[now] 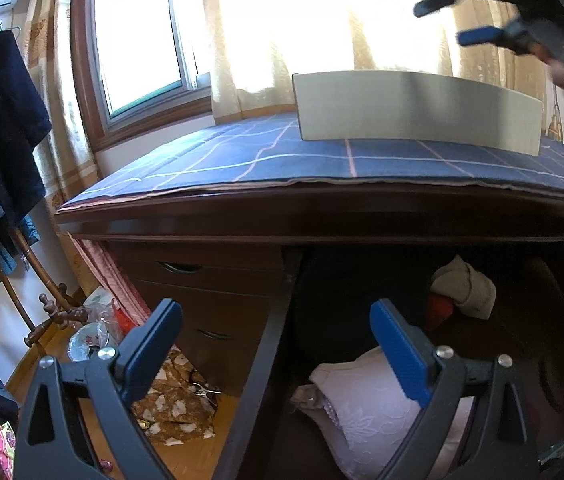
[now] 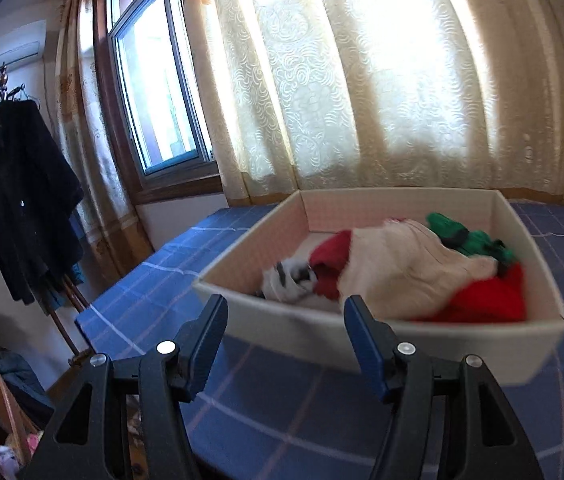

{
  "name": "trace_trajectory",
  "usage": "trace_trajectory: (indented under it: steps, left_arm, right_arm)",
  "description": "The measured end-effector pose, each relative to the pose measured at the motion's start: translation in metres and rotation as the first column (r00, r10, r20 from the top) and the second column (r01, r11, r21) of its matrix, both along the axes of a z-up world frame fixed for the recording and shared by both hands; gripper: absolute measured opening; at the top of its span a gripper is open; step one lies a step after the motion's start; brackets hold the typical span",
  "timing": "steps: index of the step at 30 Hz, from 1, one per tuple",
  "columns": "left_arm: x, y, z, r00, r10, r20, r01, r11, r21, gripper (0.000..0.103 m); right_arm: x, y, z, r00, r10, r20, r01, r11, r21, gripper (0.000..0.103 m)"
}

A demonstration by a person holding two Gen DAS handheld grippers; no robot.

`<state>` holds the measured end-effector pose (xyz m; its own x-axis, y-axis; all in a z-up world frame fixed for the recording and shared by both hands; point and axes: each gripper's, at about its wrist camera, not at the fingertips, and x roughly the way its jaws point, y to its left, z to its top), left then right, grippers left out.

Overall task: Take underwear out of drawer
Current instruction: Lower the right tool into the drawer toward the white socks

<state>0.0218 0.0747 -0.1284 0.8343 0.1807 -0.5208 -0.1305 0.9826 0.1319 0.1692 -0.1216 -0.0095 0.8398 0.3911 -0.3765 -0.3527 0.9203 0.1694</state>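
Your right tongs [image 2: 284,332] hang open and empty before the white box [image 2: 362,344] on the desk [image 2: 153,280]. Your left tongs [image 1: 275,344] gape over the open drawer [image 1: 265,344]; lower them onto the white underwear [image 1: 366,412] and pinch one bunched fold.

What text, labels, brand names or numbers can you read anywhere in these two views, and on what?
None is readable in either view.
White cardboard box on the blue checked cloth: plain walls, no print showing.
Clothes in the box, and the white lace bra in the open drawer: no tags visible.
Crumpled packaging on the floor: has markings, too small and blurred to read.
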Motion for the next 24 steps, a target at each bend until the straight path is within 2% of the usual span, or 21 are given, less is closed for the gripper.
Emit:
trace_trajectory:
  steps: [7, 13, 18, 24]
  left_arm:
    - [0.001, -0.002, 0.0, 1.0, 0.008, 0.002, -0.008, 1.0, 0.01, 0.097]
    - [0.001, -0.003, 0.001, 1.0, 0.011, 0.004, -0.011, 1.0, 0.018, 0.097]
    - [0.0, -0.003, 0.0, 1.0, 0.008, 0.009, -0.008, 1.0, 0.02, 0.097]
    - [-0.001, -0.001, 0.001, 1.0, 0.005, 0.013, -0.005, 1.0, 0.017, 0.097]
  right_arm:
    - [-0.053, -0.022, -0.026, 1.0, -0.013, -0.005, 0.013, 0.999, -0.05, 0.063]
    - [-0.086, -0.035, -0.053, 0.999, -0.026, -0.047, 0.023, 0.997, -0.073, 0.063]
    - [-0.107, -0.043, -0.078, 0.994, -0.024, -0.107, 0.016, 0.997, -0.069, 0.063]
    - [-0.111, -0.052, -0.107, 0.979, -0.022, -0.202, 0.005, 0.997, -0.083, 0.063]
